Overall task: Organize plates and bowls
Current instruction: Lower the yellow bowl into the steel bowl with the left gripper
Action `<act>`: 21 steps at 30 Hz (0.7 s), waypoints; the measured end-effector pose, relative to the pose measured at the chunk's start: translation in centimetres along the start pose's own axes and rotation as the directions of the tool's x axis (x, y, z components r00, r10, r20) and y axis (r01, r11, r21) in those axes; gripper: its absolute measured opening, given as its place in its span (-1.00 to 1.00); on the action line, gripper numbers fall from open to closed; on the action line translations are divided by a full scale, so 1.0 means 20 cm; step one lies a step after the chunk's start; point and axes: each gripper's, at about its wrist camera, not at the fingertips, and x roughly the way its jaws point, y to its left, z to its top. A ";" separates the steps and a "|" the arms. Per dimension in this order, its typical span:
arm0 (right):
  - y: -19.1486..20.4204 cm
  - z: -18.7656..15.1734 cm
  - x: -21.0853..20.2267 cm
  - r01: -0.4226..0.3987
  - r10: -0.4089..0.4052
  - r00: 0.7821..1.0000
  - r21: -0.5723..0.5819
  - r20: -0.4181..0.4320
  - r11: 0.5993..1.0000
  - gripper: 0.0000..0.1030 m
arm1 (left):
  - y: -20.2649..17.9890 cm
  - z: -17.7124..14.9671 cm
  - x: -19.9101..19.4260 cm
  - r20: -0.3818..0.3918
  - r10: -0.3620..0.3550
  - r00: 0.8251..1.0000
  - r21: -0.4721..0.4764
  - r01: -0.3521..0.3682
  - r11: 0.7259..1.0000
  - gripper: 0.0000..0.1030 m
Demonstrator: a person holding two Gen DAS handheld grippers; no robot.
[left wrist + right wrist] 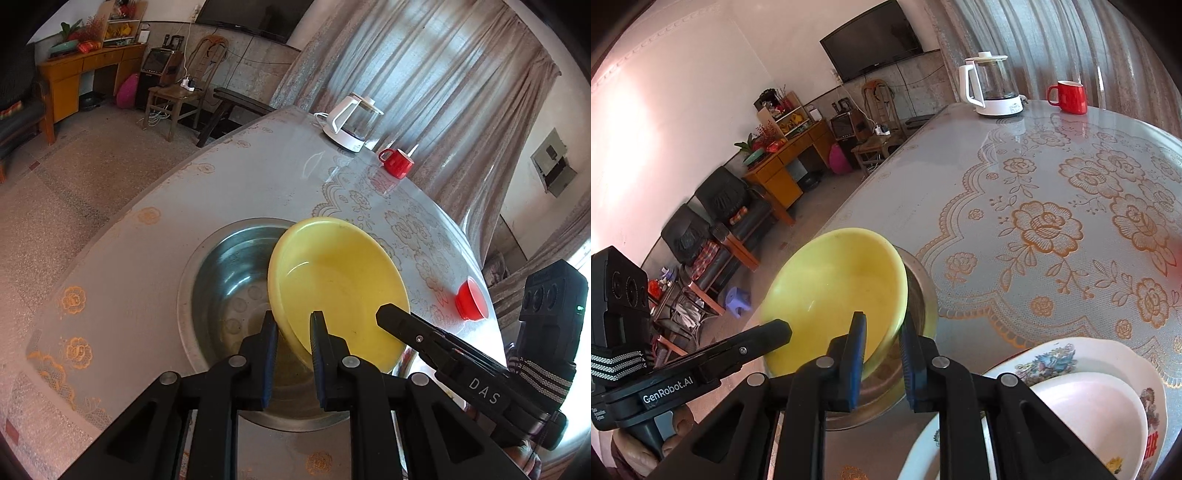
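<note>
A yellow bowl (340,288) is held tilted over a steel bowl (225,295) that stands on the table. My left gripper (293,332) is shut on the yellow bowl's near rim. My right gripper (882,332) is shut on the opposite rim of the yellow bowl (834,288), with the steel bowl (919,295) just behind it. The right gripper's finger also shows in the left wrist view (413,328). At the lower right of the right wrist view a white bowl (1097,417) sits in a flowered plate (1071,350).
The table (1052,177) has a lace-patterned cover. A white kettle (991,88) and a red mug (1069,96) stand at its far end. A small red bowl (472,301) lies upside down near the right edge. Chairs and a wooden desk stand beyond the table's left edge.
</note>
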 end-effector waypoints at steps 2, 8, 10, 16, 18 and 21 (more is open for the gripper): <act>0.02 -0.01 0.03 0.002 -0.002 1.000 -0.007 -0.016 1.000 -0.63 | 0.02 0.00 0.01 0.000 0.011 1.000 -0.001 -0.011 1.000 -0.69; 0.04 -0.02 0.12 0.022 -0.023 0.998 -0.017 -0.060 1.000 -0.63 | 0.08 -0.02 0.06 -0.024 0.041 0.999 -0.015 -0.041 0.999 -0.69; 0.05 -0.03 0.14 0.034 -0.036 0.997 -0.029 -0.068 0.999 -0.62 | 0.10 -0.03 0.08 -0.032 0.052 0.998 -0.025 -0.053 0.998 -0.69; 0.09 -0.06 0.17 0.060 -0.065 0.995 -0.070 -0.072 0.996 -0.54 | 0.09 -0.03 0.09 -0.009 0.069 0.998 -0.005 -0.069 0.998 -0.62; 0.11 -0.06 0.17 0.066 -0.072 0.995 -0.083 -0.070 0.994 -0.46 | 0.08 -0.03 0.09 -0.004 0.073 0.997 0.004 -0.073 0.997 -0.59; 0.13 -0.07 0.16 0.080 -0.086 0.995 -0.103 -0.058 0.991 -0.41 | 0.06 -0.03 0.09 0.008 0.088 0.996 0.028 -0.088 0.996 -0.54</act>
